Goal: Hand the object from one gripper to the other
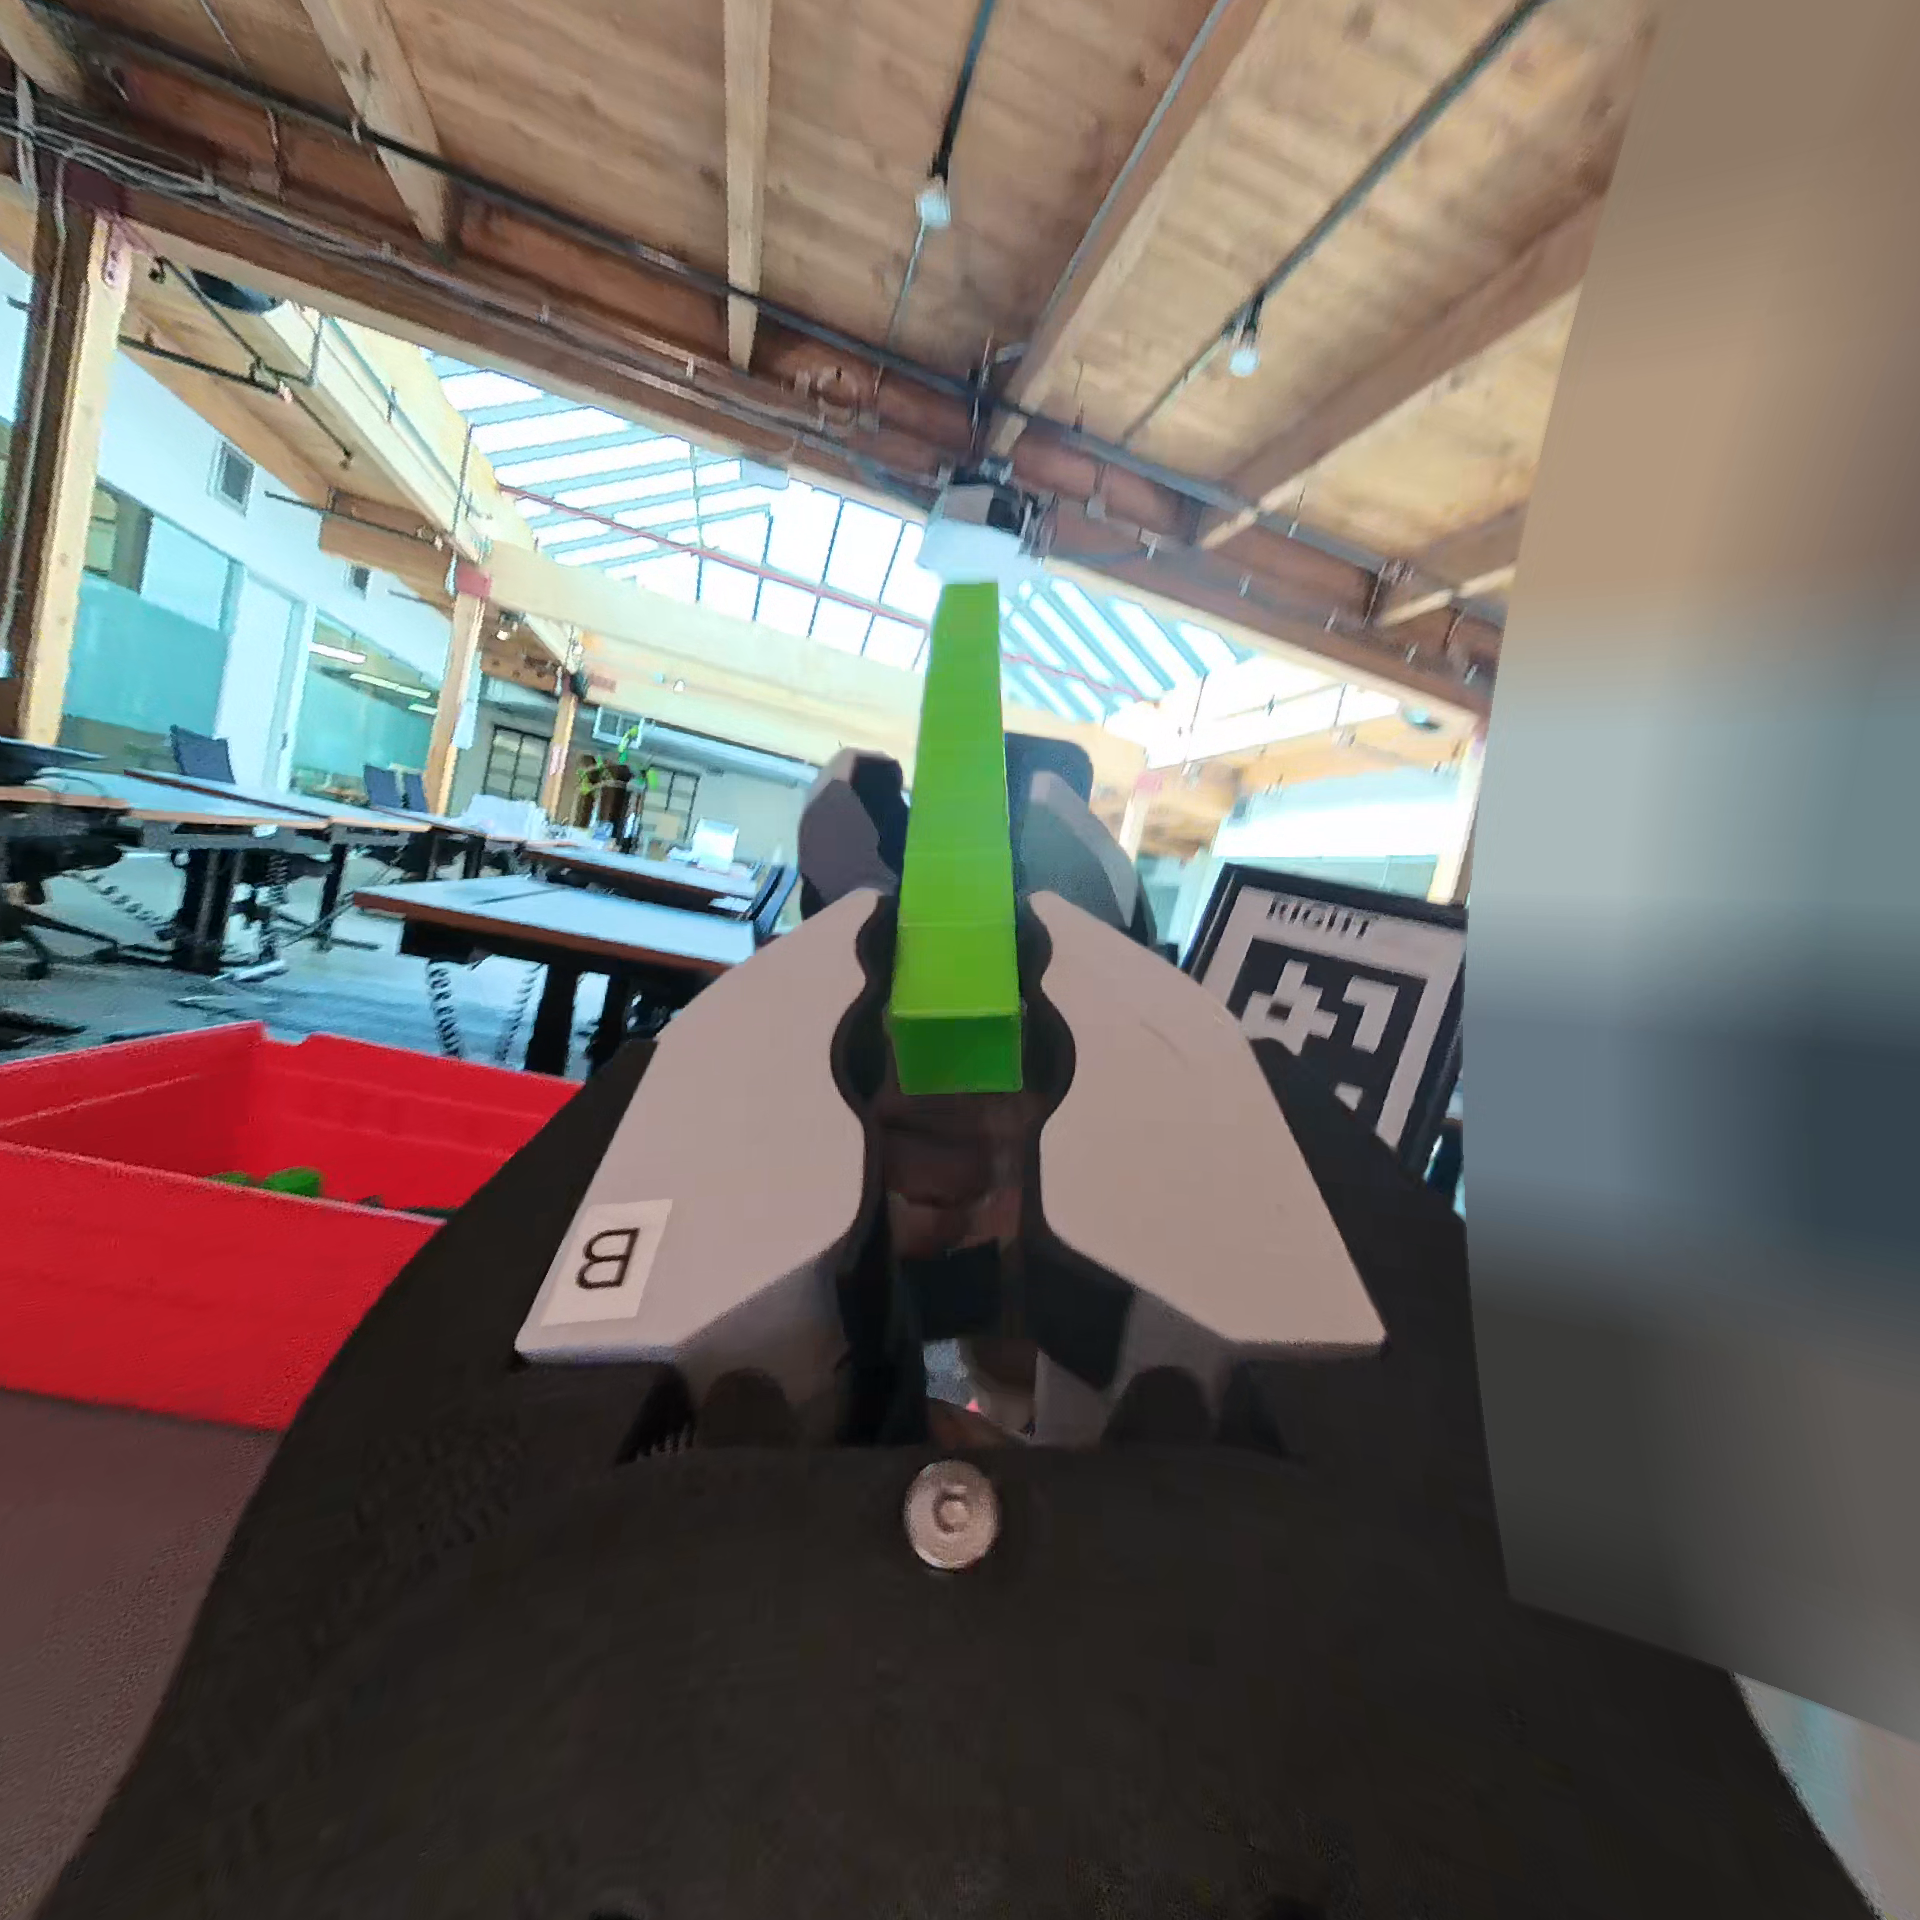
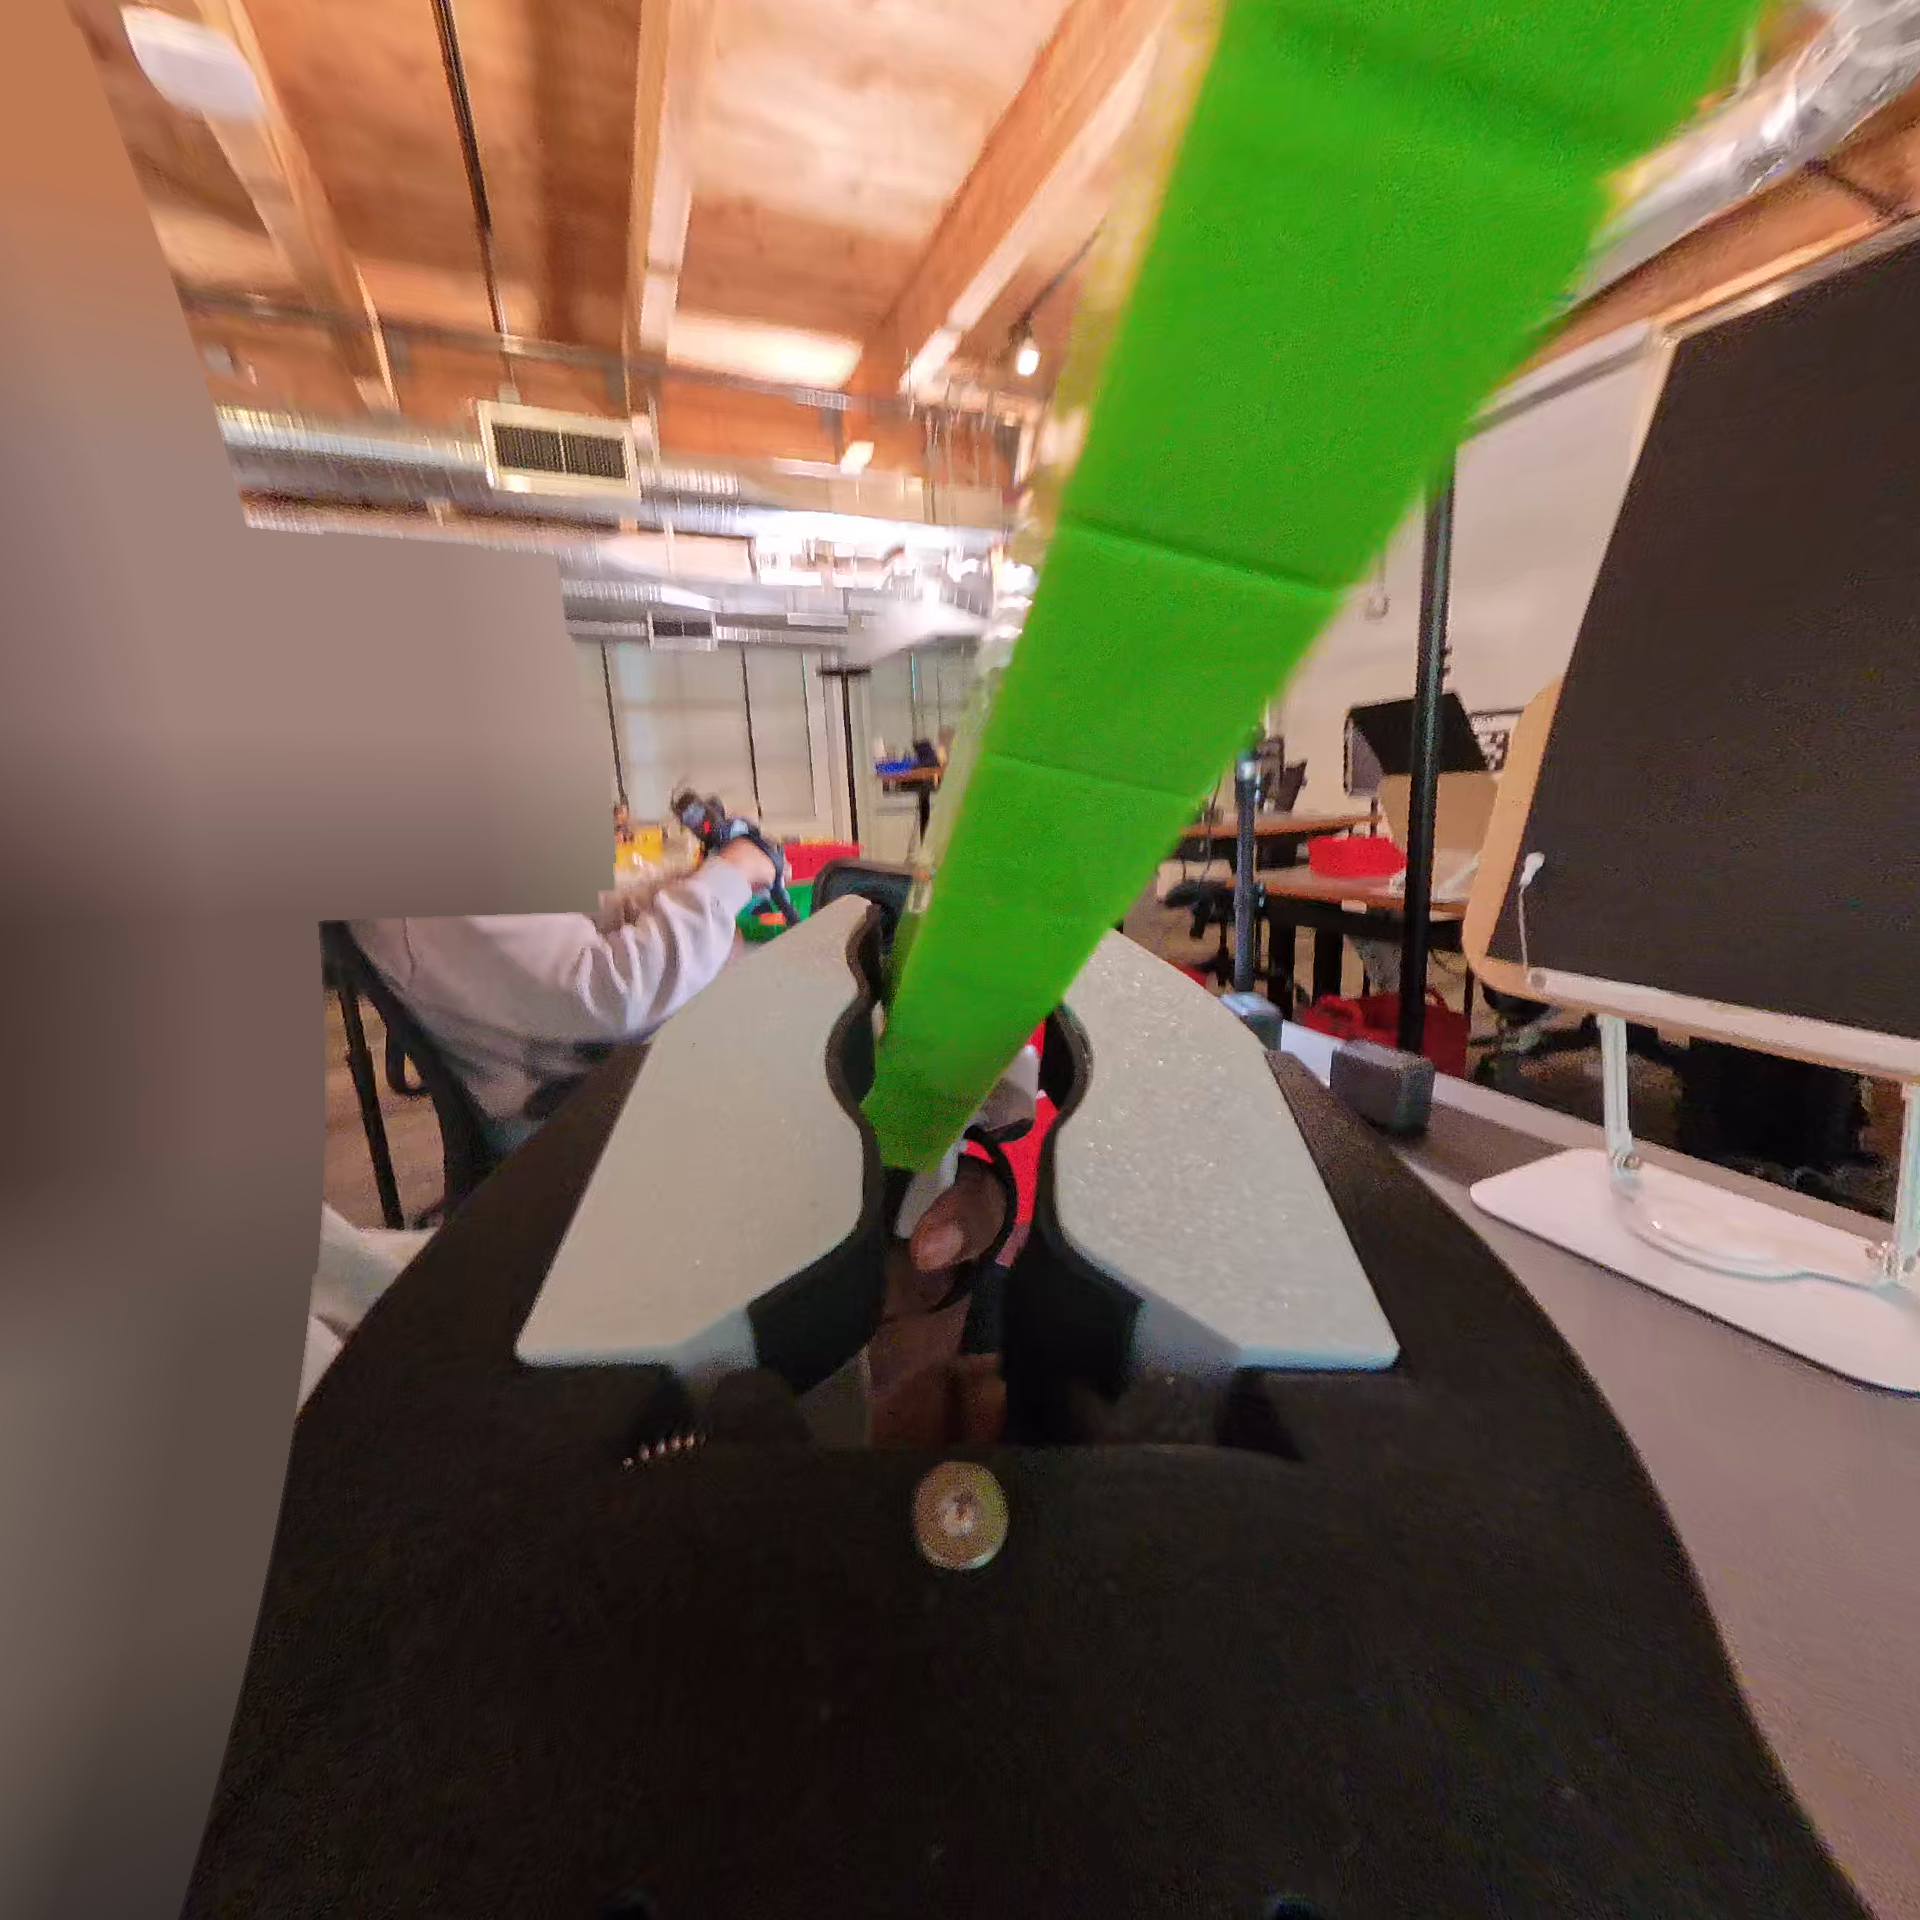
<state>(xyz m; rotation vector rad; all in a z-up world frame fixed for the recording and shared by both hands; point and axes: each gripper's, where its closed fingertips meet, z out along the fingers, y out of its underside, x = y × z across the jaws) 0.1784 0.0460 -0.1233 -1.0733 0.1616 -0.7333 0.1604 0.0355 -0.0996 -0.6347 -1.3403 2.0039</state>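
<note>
Green segmented bar (image 1: 956, 883), square in section and scored by shallow cross-lines into blocks, raised off the table (image 2: 1704, 1538) and pointing up toward the wooden ceiling (image 1: 582, 135).

In the left wrist view the bar's near end sits between the grey fingers (image 1: 769, 1122) of the left hand-held gripper (image 1: 956, 935), which are drawn in against both of its sides and pinch it. Beyond that grip, farther up the bar, a second pair of darker grey fingers flanks the bar on either side; this is the right hand-held gripper (image 1: 951, 821) seen from afar. Whether it touches the bar cannot be told from this view.

In the right wrist view the same bar (image 2: 1195, 675) rises steeply up and to the right from between the fingers (image 2: 1195, 1164) of the right hand-held gripper (image 2: 971, 987). Its lower end lies against the left finger, while a visible gap separates it from the right finger. Whether this gripper pinches the bar cannot be told.

Left of and below the bar, in the left wrist view, stands a red bin (image 1: 135, 1278) with green pieces (image 1: 275, 1181) inside. Right of the bar stands a black-framed marker board (image 1: 1340, 997).

In the right wrist view, right of the bar, a monitor (image 2: 1745, 748) on a white stand rests on the table. Left of the bar a seated person (image 2: 540, 977) in a light sleeve works at a distant desk.
</note>
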